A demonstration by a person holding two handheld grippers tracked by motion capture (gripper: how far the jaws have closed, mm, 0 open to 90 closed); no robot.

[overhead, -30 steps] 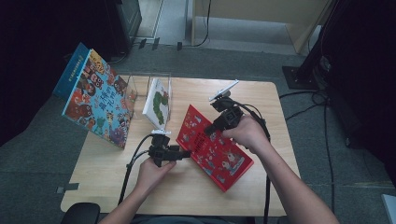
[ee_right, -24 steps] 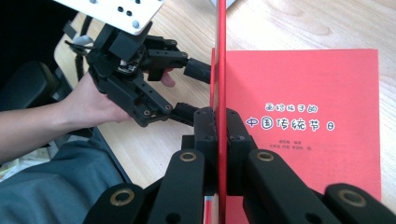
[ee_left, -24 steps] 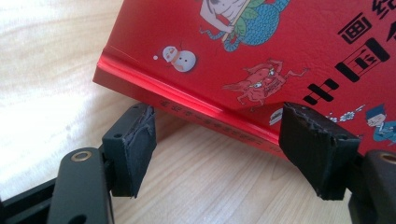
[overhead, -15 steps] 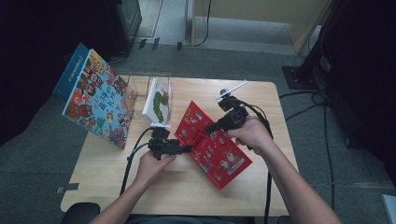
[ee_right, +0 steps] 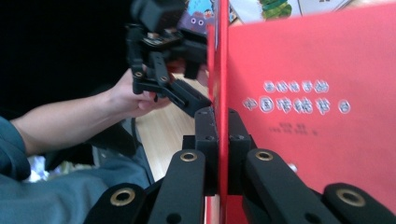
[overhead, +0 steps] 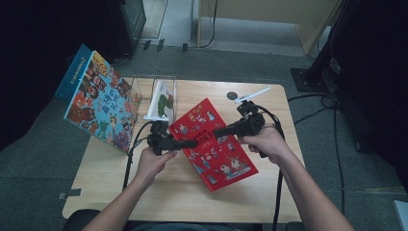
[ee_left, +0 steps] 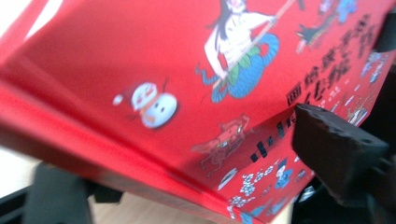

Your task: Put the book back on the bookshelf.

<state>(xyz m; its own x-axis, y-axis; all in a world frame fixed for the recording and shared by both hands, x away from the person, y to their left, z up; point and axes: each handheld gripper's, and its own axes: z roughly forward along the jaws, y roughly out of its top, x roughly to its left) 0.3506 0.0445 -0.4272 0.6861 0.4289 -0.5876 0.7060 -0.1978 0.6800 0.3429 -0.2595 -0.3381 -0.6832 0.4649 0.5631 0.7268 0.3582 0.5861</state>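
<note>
A red picture book (overhead: 219, 149) hangs tilted above the wooden table (overhead: 159, 202), held between the two hands. My right gripper (overhead: 217, 131) is shut on the book's edge (ee_right: 223, 70), one jaw on each side of the thin red cover, and its jaws have just been closing a little more on it. My left gripper (overhead: 188, 143) meets the book's left edge. There its jaws stand wide apart: one jaw lies over the cover (ee_left: 233, 70) and the other is half hidden beneath it. The left gripper (ee_right: 161, 79) and its hand also appear beyond the book.
A large colourful book (overhead: 98, 110) leans at the table's left with a blue one (overhead: 74, 72) behind it. A clear stand (overhead: 144, 91) holds a white book with a green figure (overhead: 164, 102). A white pen (overhead: 252, 94) lies near the far edge.
The left gripper has risen and moved along the book's left edge, lifting that side. The right gripper shifted slightly with the book still in its jaws.
</note>
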